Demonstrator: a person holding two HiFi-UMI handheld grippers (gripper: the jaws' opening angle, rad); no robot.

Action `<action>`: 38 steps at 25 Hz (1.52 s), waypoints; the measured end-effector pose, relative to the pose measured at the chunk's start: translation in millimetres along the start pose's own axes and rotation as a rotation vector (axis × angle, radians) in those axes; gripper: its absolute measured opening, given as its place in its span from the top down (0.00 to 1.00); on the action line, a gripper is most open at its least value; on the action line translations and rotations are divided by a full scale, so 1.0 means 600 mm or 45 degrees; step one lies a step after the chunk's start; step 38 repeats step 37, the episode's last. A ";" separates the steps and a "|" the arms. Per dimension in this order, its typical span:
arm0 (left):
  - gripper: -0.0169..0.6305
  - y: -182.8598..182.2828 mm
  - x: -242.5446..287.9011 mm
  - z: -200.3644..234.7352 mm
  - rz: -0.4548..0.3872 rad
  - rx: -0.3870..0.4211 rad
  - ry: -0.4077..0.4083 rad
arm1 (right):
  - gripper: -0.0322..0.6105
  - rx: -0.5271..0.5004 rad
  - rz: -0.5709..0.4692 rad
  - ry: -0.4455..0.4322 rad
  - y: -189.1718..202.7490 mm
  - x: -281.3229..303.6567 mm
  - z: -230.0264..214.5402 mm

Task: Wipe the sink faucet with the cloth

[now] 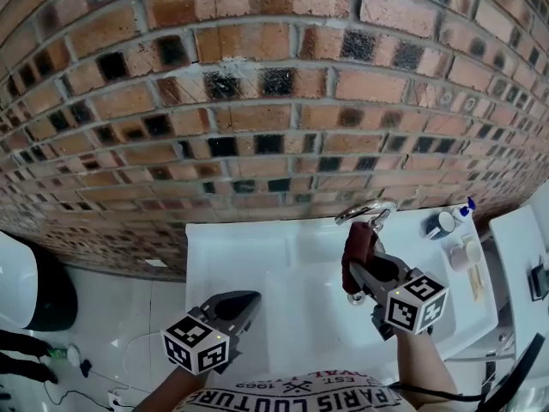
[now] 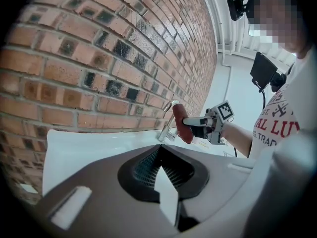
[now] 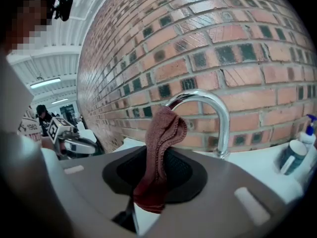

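One white sink (image 1: 240,256) | brick wall (image 1: 257,101) behind | floor (image 1: 111,307) perhaps tiled

We see our left gripper (image 2: 160,148) with its fingers (image 2: 144,166) pressed together on nothing. Beyond it, over the white sink (image 2: 99,143), the right gripper (image 2: 190,124) clamps a reddish-brown cloth (image 2: 182,125) at the chrome faucet (image 2: 166,128), below the brick wall (image 2: 89,58).
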State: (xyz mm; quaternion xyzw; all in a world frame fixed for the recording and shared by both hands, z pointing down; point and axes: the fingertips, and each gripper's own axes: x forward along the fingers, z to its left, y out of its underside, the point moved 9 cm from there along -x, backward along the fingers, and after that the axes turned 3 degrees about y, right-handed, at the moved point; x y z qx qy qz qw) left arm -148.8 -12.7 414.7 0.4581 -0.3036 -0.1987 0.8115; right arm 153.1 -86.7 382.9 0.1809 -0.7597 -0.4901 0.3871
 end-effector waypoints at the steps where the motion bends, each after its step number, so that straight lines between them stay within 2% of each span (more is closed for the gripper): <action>1: 0.97 0.000 -0.001 -0.001 -0.002 -0.002 -0.004 | 0.80 0.018 0.009 -0.047 0.011 -0.002 0.013; 7: 0.96 0.004 -0.004 -0.015 0.015 0.009 -0.023 | 0.81 0.085 0.132 -0.296 0.087 0.014 0.089; 10: 0.97 0.007 -0.006 -0.019 0.026 0.007 -0.046 | 0.81 0.126 0.163 -0.373 0.104 0.018 0.105; 25: 0.97 -0.001 -0.003 -0.039 0.048 0.051 -0.073 | 0.81 0.160 0.145 -0.446 0.106 0.027 0.109; 38: 0.97 -0.001 -0.004 -0.032 0.061 0.050 -0.059 | 0.81 0.220 0.121 -0.429 0.110 0.038 0.105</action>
